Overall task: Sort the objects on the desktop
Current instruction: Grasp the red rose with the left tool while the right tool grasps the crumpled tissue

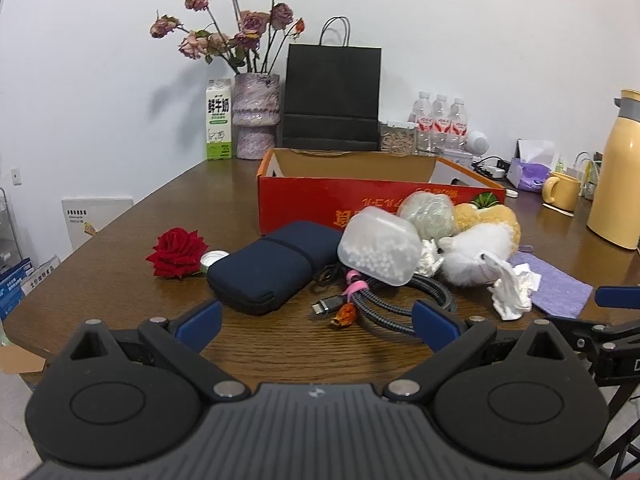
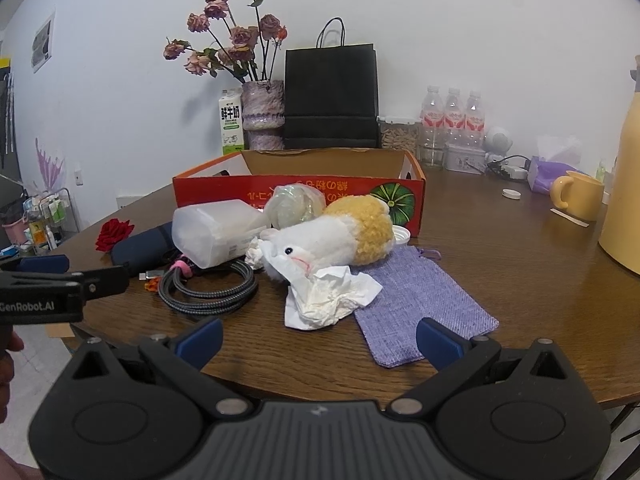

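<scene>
A pile lies before an open red cardboard box (image 1: 320, 200) (image 2: 224, 190): a navy zip case (image 1: 272, 264), a red rose (image 1: 178, 252), a translucent box of white beads (image 1: 378, 250) (image 2: 216, 232), a braided cable (image 1: 400, 304) (image 2: 208, 290), a white and yellow plush (image 1: 476, 248) (image 2: 340, 236), crumpled tissue (image 1: 512, 284) (image 2: 328, 296) and a purple cloth pouch (image 1: 560, 288) (image 2: 420, 296). My left gripper (image 1: 316, 326) is open and empty, just short of the case and cable. My right gripper (image 2: 318, 340) is open and empty, near the tissue and pouch.
At the back stand a milk carton (image 1: 219, 120), a vase of dried roses (image 1: 256, 116), a black paper bag (image 1: 332, 96), water bottles (image 1: 440, 120) and a jar. A yellow mug (image 2: 578, 194), a yellow thermos (image 1: 618, 172) and a tissue pack stand right.
</scene>
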### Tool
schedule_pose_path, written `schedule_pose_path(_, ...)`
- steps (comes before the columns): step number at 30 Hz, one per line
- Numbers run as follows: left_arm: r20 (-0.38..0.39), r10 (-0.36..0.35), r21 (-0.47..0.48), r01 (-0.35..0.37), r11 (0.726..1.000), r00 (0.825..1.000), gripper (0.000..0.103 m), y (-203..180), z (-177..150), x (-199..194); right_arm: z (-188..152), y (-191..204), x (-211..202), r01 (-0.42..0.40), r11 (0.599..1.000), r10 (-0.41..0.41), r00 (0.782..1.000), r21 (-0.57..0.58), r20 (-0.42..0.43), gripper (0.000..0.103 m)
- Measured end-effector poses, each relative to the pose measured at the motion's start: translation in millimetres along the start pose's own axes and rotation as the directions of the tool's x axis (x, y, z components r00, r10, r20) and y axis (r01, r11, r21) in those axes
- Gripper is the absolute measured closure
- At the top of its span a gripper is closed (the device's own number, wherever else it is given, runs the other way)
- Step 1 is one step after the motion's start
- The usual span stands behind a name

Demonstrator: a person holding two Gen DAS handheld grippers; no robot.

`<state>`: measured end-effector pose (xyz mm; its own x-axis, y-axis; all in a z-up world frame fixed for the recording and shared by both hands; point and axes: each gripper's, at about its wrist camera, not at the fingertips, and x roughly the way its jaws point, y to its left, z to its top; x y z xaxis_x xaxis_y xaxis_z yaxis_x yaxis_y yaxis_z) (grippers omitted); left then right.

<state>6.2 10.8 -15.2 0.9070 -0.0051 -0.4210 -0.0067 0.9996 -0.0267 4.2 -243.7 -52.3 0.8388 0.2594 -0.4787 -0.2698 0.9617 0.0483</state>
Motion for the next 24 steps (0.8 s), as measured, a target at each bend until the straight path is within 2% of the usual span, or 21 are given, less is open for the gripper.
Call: schedule_pose_path(24,0.01,0.115,-0.016,-0.115,0.993,0.993,0.0,34,13,44,8,-8,65,0.019,0.999,-0.019,1.0,-0.026,-0.015,0.0)
